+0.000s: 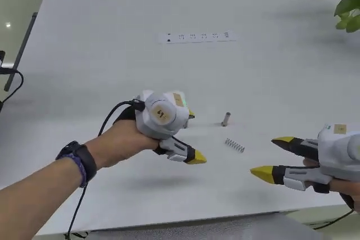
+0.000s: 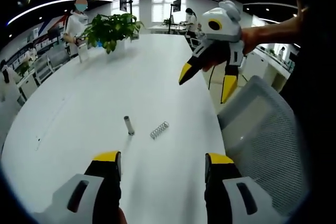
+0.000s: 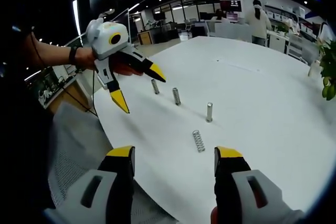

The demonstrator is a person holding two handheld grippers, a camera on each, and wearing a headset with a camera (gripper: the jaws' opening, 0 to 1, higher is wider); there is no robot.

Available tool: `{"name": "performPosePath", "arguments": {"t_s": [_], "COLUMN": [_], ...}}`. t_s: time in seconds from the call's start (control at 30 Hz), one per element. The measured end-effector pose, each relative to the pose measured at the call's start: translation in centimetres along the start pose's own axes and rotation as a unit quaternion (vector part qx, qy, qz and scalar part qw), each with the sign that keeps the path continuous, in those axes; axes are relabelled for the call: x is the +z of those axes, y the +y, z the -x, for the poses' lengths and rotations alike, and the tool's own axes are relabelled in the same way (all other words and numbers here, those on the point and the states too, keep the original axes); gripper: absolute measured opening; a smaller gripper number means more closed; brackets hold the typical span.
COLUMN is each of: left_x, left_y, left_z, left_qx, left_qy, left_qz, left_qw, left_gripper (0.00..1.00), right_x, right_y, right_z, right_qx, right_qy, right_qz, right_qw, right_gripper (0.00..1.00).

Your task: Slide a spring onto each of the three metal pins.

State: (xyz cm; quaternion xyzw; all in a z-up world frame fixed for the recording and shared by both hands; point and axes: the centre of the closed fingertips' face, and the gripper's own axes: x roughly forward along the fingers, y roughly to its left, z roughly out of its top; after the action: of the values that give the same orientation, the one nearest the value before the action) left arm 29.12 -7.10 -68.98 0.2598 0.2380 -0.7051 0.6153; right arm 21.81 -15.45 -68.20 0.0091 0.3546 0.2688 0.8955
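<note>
A bare metal pin [image 1: 226, 119] stands upright on the white table, with a loose spring [image 1: 234, 145] lying just in front of it. My left gripper [image 1: 194, 137] hovers open to the left of them, nothing between its fingers. My right gripper [image 1: 273, 155] is open and empty to the right of the spring. In the right gripper view, the bare pin [image 3: 209, 112] and loose spring [image 3: 198, 140] lie ahead of the jaws; two pins wearing springs [image 3: 176, 96] [image 3: 155, 86] stand further left, by the left gripper [image 3: 139, 88]. The left gripper view shows the pin [image 2: 128, 125] and spring [image 2: 159, 129] ahead.
A white power strip [image 1: 196, 37] lies at the back of the table [image 1: 84, 71]. A green plant [image 1: 349, 1] sits at the far right corner. A mesh chair [image 2: 262, 124] stands at the table's near edge. A black cable [image 1: 104, 125] trails from the left gripper.
</note>
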Motion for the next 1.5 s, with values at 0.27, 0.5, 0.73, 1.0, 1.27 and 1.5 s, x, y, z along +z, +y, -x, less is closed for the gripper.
{"name": "performPosePath", "arguments": {"t_s": [0.27,0.5,0.73,1.0,1.27,1.5], "left_x": [0.3,0.7,0.5,0.1,0.5,0.2], "left_y": [-0.4,-1.1,-1.4,-1.3,-1.1,-0.8], "left_z": [-2.4,-4.5,-6.6,-8.7,-10.6,-11.9], "left_qx": [-0.022,-0.04,-0.049,-0.06,-0.06,-0.062], "left_qy": [0.013,0.021,0.036,0.05,0.049,0.054], "left_qz": [-0.022,-0.035,-0.051,-0.059,-0.043,-0.03], "left_qw": [0.9994,0.9984,0.9968,0.9952,0.9961,0.9961], "left_gripper": [0.56,0.52,0.48,0.44,0.41,0.37], "right_x": [-0.3,-0.3,-0.4,-0.8,-1.4,-1.5], "right_y": [0.2,0.3,0.0,0.2,0.2,0.1], "right_z": [0.0,0.1,0.5,0.5,0.6,0.7], "right_qx": [0.002,0.0,-0.004,-0.005,-0.005,-0.006], "right_qy": [0.002,0.0,-0.003,-0.004,-0.001,-0.001], "right_qz": [-0.003,-0.006,-0.01,-0.015,-0.021,-0.025], "right_qw": [1.0,1.0,0.9999,0.9999,0.9998,0.9997], "right_gripper": [0.59,0.59,0.59,0.58,0.58,0.57]}}
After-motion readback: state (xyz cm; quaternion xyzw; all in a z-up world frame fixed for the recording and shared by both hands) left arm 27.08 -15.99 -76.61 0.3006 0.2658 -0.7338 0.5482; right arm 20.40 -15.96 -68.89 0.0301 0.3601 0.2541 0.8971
